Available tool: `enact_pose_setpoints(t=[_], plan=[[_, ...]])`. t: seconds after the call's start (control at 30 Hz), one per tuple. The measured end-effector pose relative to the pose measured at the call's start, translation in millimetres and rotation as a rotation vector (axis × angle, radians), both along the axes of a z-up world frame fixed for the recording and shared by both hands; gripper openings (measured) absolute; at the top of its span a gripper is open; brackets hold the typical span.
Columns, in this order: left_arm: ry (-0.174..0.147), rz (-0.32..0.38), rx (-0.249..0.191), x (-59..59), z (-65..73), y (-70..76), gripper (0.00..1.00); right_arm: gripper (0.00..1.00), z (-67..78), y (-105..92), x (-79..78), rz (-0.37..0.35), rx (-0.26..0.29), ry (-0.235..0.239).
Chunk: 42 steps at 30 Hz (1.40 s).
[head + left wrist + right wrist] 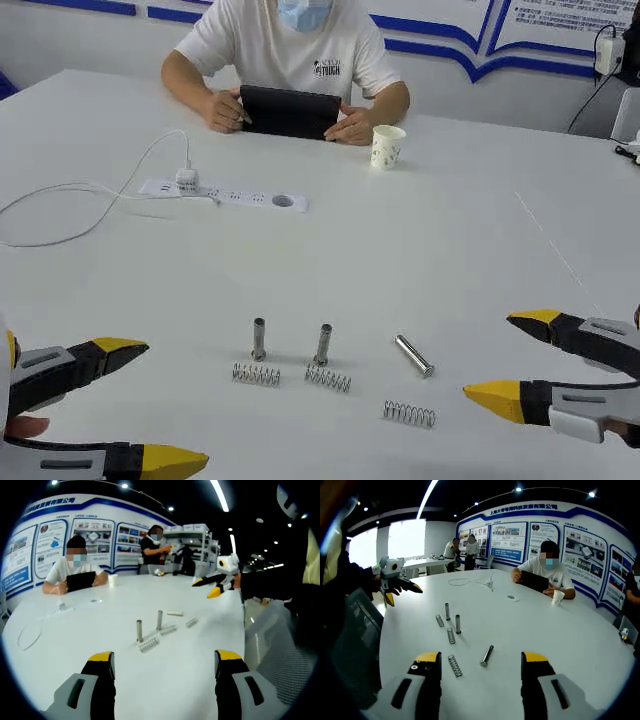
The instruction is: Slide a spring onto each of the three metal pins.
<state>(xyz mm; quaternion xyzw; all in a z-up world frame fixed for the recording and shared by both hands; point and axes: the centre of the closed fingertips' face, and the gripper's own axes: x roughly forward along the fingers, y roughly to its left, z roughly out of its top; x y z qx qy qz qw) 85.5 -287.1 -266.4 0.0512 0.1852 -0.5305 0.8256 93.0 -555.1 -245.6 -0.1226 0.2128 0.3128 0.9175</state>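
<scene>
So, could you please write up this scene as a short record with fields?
Pins: left pin and middle pin upright; right pin lying flat
Springs: left spring, middle spring, right spring, all loose on the table, none on a pin
Left gripper: jaws open, empty
Right gripper: jaws open, empty
Far side: paper cup, power strip, person holding a tablet
Progress: no spring fitted yet

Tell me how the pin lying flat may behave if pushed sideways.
The lying pin is a smooth round cylinder, so it will probably roll on the smooth table. Its polished metal looks slippery, so it may slip between jaws.
</scene>
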Motion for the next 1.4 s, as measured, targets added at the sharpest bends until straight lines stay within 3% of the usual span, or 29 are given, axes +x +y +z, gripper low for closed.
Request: enact_pose_setpoints(t=[0.53, 0.8, 1.4], plan=[[0.001, -0.002, 0.001, -1.2, 0.5, 0.5, 0.83, 0.59, -11.0, 11.2, 41.9, 0.0, -0.03, 0.055], [0.003, 0.003, 0.0, -0.9, -0.2, 1.7, 0.83, 0.55, -28.3, 16.4, 61.9, -0.003, -0.065, 0.104], [0.009, 0.008, -0.004, -1.2, -0.9, 1.3, 0.82, 0.39, -61.4, 20.5, 80.9, -0.071, -0.137, 0.22]])
